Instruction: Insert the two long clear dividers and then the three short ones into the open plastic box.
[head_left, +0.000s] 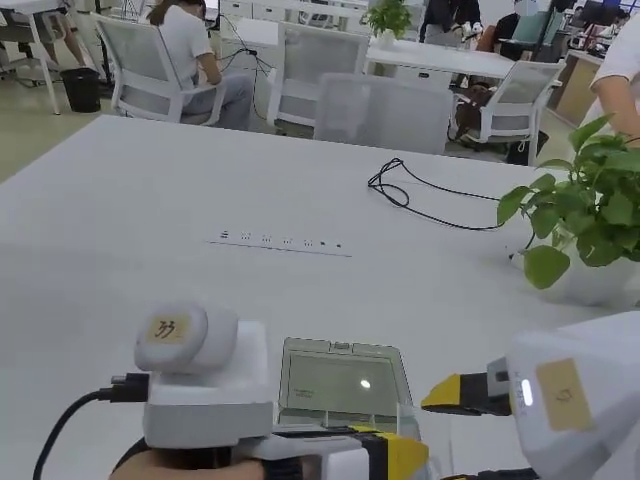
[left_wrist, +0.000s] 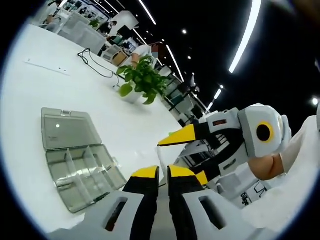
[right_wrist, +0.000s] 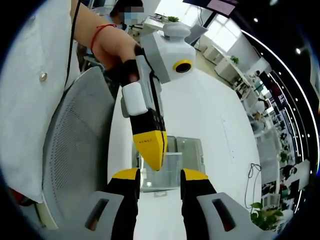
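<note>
Pinching a thin clear divider (right_wrist: 167, 164) in my left gripper (left_wrist: 163, 172), yellow tips nearly pressed together; my right gripper (right_wrist: 160, 175) is spread. The rectangular clear box (head_left: 341, 348) lies open, lid flat, near me on the smooth white table (head_left: 200, 200).

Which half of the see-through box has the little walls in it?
The bottom half, nearer the left gripper, shows clear dividers; the flat lid beyond it is bare.
</note>
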